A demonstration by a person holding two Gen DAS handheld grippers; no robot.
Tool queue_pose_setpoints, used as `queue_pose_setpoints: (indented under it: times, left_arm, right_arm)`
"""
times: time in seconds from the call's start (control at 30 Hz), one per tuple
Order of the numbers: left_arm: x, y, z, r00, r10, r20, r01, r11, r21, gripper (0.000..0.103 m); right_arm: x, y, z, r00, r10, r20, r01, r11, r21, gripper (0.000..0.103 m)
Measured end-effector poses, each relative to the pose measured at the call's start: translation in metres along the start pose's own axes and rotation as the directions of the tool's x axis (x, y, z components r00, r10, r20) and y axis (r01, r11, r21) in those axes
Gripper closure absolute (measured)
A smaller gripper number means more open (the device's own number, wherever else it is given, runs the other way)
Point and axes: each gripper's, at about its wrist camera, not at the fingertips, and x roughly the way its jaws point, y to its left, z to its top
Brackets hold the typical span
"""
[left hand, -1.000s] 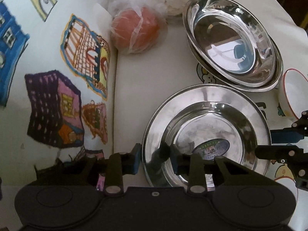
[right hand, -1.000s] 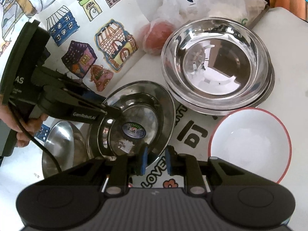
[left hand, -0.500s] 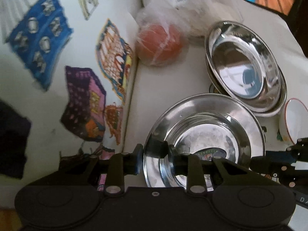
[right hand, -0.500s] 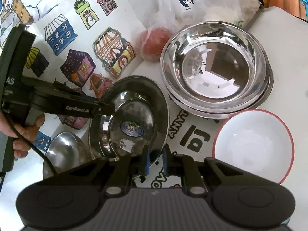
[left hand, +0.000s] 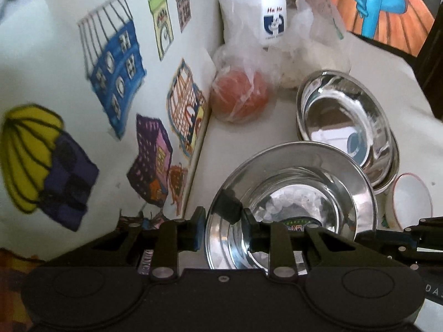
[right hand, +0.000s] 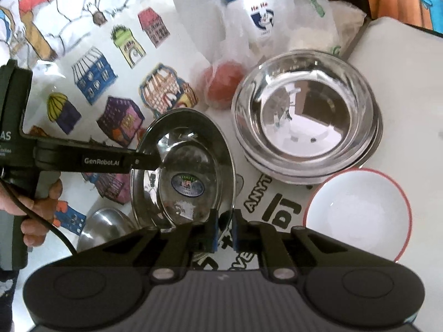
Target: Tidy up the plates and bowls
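Observation:
A steel plate (left hand: 318, 166) with a sticker in its well hangs tilted above the white table. My left gripper (left hand: 223, 229) is shut on the plate's left rim, and its finger (right hand: 146, 161) reaches across that edge in the right wrist view. My right gripper (right hand: 223, 231) is shut on the near rim of the plate (right hand: 193, 149), which is pinched between its blue pads. From the left wrist view the right gripper's (left hand: 387, 239) state cannot be read. A stack of steel bowls (right hand: 304, 116) sits behind, with a red-rimmed white bowl (right hand: 357, 213) to the right.
A small steel bowl (right hand: 105, 227) lies under the plate's left side. An orange fruit in a plastic bag (left hand: 238, 96) and a white bottle with a blue cap (left hand: 263, 8) stand at the back. A picture-covered wall (left hand: 110, 83) closes off the left. A hand (right hand: 36, 207) grips the left tool.
The left gripper has risen with the plate's rim, so the plate now tilts. The right gripper's jaws have closed onto the plate's near rim.

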Motion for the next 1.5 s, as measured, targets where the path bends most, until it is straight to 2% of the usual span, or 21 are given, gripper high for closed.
queue_pose_setpoints:
  times: [0.27,0.47,0.6,0.77,1.07,1.5]
  left_arm:
    - [-0.02,-0.008,0.022,0.996,-0.062,0.064,0.065,0.997,-0.046,0.074]
    - [-0.019,-0.043,0.062,0.992,-0.093,0.084,0.094,0.996,-0.009,0.074]
    - [-0.006,-0.061,0.089,0.991,-0.107,0.078,0.108,0.994,0.0,0.074]
    - [0.023,-0.072,0.107,0.994,-0.109,0.033,0.109,0.994,-0.003,0.074]
    - [0.067,-0.082,0.117,0.994,-0.101,-0.049,0.101,0.995,0.01,0.074]
    - [0.093,-0.099,0.127,0.992,-0.079,-0.095,0.085,0.994,0.067,0.074]
  right_arm:
    - [-0.036,-0.011,0.022,0.997,-0.022,0.077,0.021,1.0,0.01,0.093]
    - [-0.057,-0.035,0.055,0.989,-0.082,0.123,0.077,0.996,0.043,0.093]
    - [-0.056,-0.051,0.078,0.984,-0.117,0.132,0.11,0.992,0.056,0.093]
    - [-0.041,-0.073,0.092,0.986,-0.129,0.107,0.122,0.99,0.073,0.093]
    - [-0.015,-0.1,0.091,0.991,-0.133,0.029,0.131,0.989,0.076,0.092]
    - [-0.001,-0.111,0.095,0.989,-0.15,-0.016,0.151,0.986,0.065,0.09]
